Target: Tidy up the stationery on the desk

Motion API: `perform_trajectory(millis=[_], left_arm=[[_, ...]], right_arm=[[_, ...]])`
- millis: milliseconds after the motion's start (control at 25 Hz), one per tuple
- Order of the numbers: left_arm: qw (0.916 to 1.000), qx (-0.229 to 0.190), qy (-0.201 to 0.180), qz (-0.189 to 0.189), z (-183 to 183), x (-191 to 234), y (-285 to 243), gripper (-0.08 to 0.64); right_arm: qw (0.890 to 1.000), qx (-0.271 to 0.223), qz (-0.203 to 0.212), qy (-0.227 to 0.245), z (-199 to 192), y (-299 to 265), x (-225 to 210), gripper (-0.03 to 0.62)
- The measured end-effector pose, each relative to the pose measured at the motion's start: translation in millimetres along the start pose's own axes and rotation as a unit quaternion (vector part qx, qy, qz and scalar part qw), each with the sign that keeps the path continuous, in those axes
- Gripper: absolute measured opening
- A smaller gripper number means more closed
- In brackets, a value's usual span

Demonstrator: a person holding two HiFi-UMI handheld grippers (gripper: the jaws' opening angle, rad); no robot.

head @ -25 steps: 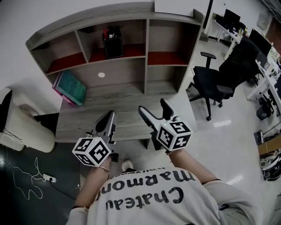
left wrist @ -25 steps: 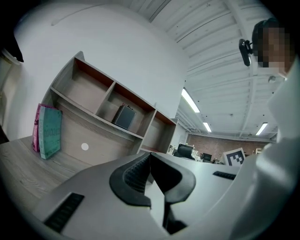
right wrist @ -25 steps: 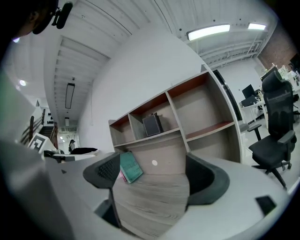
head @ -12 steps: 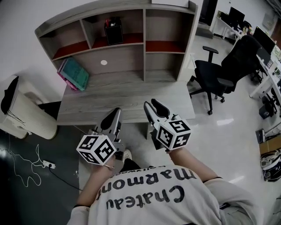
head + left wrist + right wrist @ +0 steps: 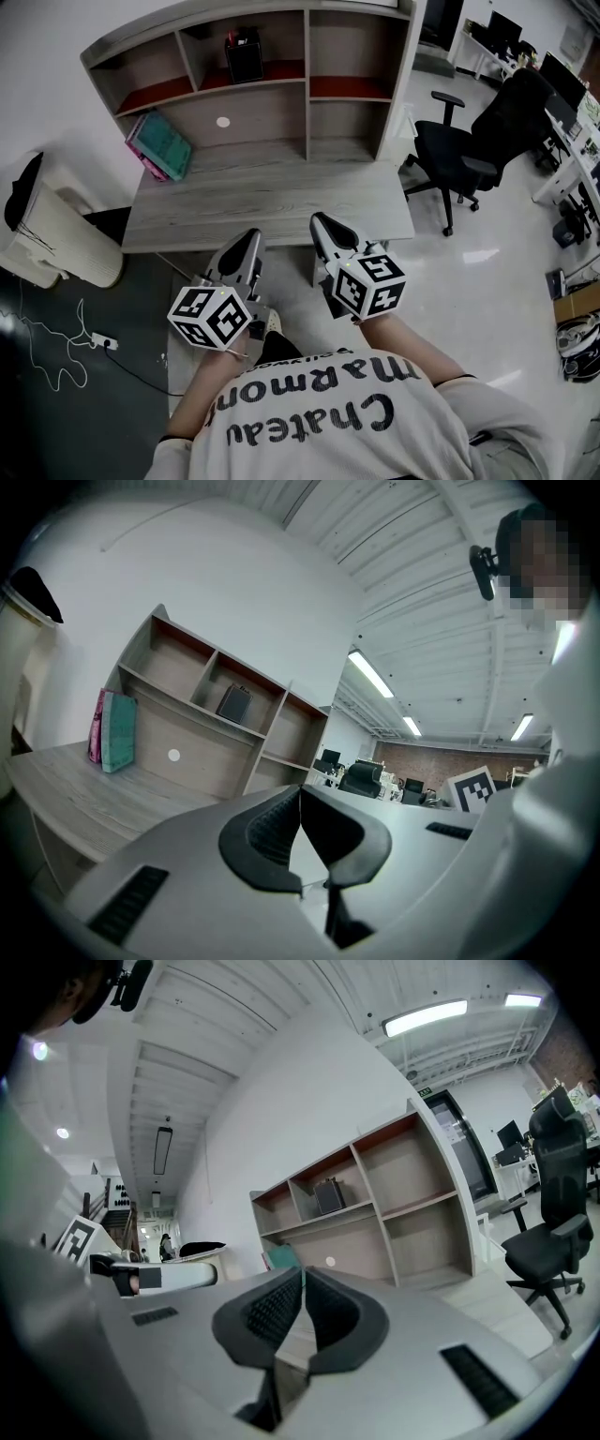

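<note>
Both claws sit side by side at the near edge of the desk [image 5: 281,202], each with its marker cube closest to the person's shirt.

- Left claw [image 5: 244,248] [image 5: 300,797]: pads closed tip to tip, nothing held.
- Right claw [image 5: 328,230] [image 5: 303,1279]: jaws have just been closing. The pads now meet with nothing between them.

On the floor to the left, about level with the claws, is a power strip [image 5: 105,343] with a white cable on a dark mat. A white unit [image 5: 56,253] stands just beside the desk's left end.

The desk has a grey wood top. Books [image 5: 159,145] [image 5: 117,731] stand on edge at the back-left, a teal cover with a pink one behind it. They sit at the left end of the wide lower bay of the hutch [image 5: 309,94]. A small white disc [image 5: 223,122] is on that bay's back panel.

The hutch's top row has three compartments with red floors. The pen holder [image 5: 244,56] [image 5: 233,703] [image 5: 329,1195] is a black box standing in the middle one. Dark and red bits poke out of its top, too small to identify.

A black office chair [image 5: 464,159] stands on the floor to the right of the desk, apart from it.
</note>
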State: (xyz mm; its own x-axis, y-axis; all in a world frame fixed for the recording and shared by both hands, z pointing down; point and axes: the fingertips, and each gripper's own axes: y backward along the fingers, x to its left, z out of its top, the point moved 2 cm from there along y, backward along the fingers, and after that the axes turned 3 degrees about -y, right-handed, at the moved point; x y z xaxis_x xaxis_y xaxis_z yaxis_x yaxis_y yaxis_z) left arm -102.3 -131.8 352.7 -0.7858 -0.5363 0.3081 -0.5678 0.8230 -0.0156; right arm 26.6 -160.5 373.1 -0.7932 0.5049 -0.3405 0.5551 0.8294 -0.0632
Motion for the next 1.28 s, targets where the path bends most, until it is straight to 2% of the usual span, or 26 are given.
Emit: perform_trajectory(millis=[80,600,1280], left_arm=[[1.0,0.002,0.0,-0.002,-3,-2,2,0.016],[0.9999,0.012,0.009,0.002,-20,-8,4,0.015],[0.9999,0.01,0.008,0.002,-26,-18,5,0.015]], right_arm=[[1.0,0.001,0.0,-0.002,-3,3,1,0.017],[0.999,0.032,-0.019,0.011,-15,12,-9,0.015],[0.999,0.037,-0.018,0.021,-17,24,-13,0.015]])
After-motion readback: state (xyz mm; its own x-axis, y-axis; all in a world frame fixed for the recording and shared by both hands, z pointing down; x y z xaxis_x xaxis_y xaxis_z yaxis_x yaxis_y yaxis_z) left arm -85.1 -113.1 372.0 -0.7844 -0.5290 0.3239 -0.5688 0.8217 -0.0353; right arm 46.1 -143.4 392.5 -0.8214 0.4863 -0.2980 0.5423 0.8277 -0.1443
